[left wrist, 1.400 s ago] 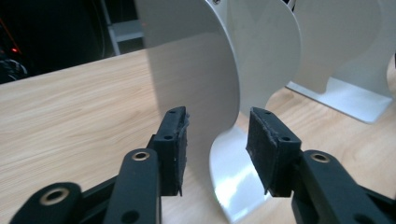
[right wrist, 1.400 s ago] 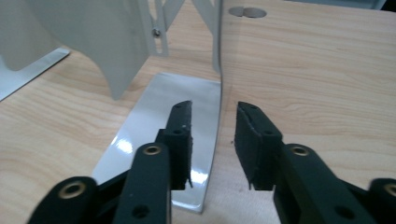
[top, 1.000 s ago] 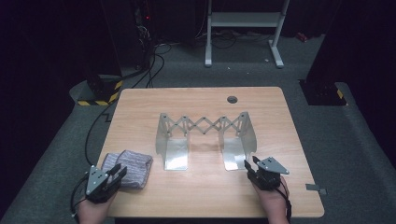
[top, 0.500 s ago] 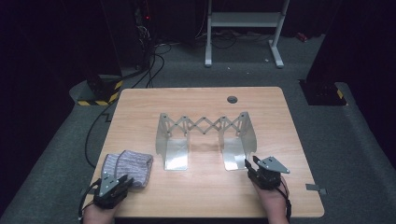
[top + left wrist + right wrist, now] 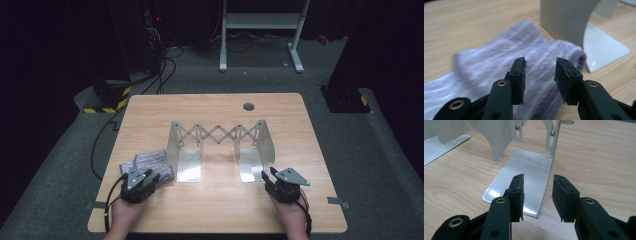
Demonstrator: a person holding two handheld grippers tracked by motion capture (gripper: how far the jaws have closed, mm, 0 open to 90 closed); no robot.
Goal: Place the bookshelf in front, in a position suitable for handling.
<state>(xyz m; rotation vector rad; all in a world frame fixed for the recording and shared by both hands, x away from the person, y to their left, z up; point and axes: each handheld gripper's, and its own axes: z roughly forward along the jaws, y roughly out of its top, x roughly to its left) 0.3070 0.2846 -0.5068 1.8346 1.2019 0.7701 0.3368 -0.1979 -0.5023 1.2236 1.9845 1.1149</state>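
Your left gripper (image 5: 539, 75) is hovering over the sock (image 5: 499, 75), its fingers having just been spreading, released, with nothing pinched between them. The sock is lying flat on the tabletop (image 5: 215, 107), a lilac-and-white striped knit, folded, its rolled end just beside the metal rack's (image 5: 220, 145) left foot. Your right gripper (image 5: 537, 195) is resting with fingers parted, holding nothing, facing the rack's other foot.

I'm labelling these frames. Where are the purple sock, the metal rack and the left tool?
purple sock (image 5: 499, 60), left gripper view, ribbed middle.
metal rack (image 5: 218, 134), high view, scissor lattice.
left tool (image 5: 149, 177), high view, between its fingertips.
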